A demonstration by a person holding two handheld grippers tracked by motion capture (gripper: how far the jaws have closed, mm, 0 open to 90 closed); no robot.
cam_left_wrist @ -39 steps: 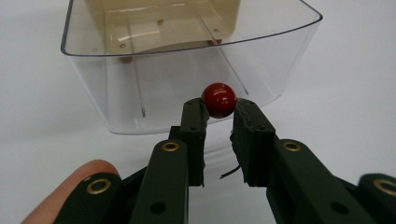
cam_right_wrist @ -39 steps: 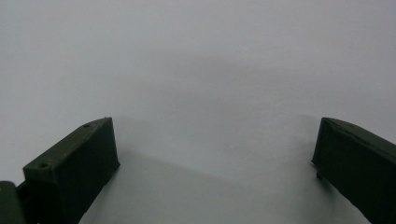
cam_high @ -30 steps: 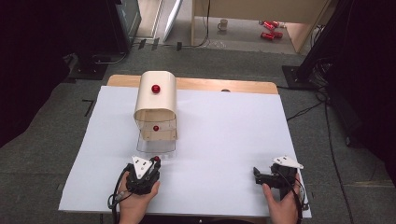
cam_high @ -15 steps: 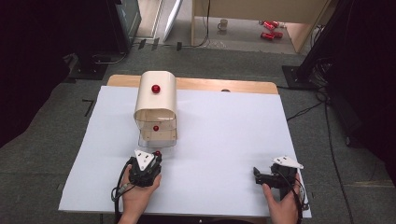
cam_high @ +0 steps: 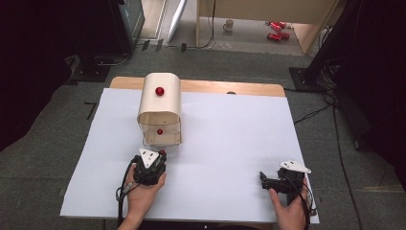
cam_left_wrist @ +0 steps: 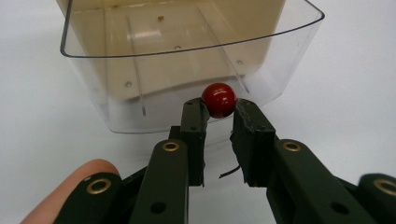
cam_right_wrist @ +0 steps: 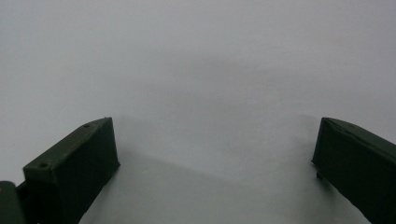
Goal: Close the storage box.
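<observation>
While the left claw (cam_left_wrist: pixel 219 116) is clenched on the red knob (cam_left_wrist: pixel 218 99) of the clear drawer (cam_left_wrist: pixel 187 70), the drawer stands pulled partway out of the front of the cream cabinet (cam_high: pixel 159 108), toward the person. In the left gripper view both pads press the sides of the knob, which sits at the middle of the drawer's front wall. The drawer is thin transparent plastic and looks empty, so it is judged light and stiff but easy to twist; the knob is small, round and glossy, so it is judged slippery. Take hold of the knob squarely on its widest part, with the jaws level, and pull straight along the line of the cabinet; a slanted pull could jam the drawer or drag the light cabinet across the white sheet (cam_high: pixel 230 143) covering the table (cam_high: pixel 220 87). A second red knob (cam_high: pixel 159 90) sits on the cabinet's top, behind the drawer. The right claw (cam_high: pixel 264 179) rests released on the sheet, well apart from the cabinet on its right, with its jaws wide and nothing between them.
</observation>
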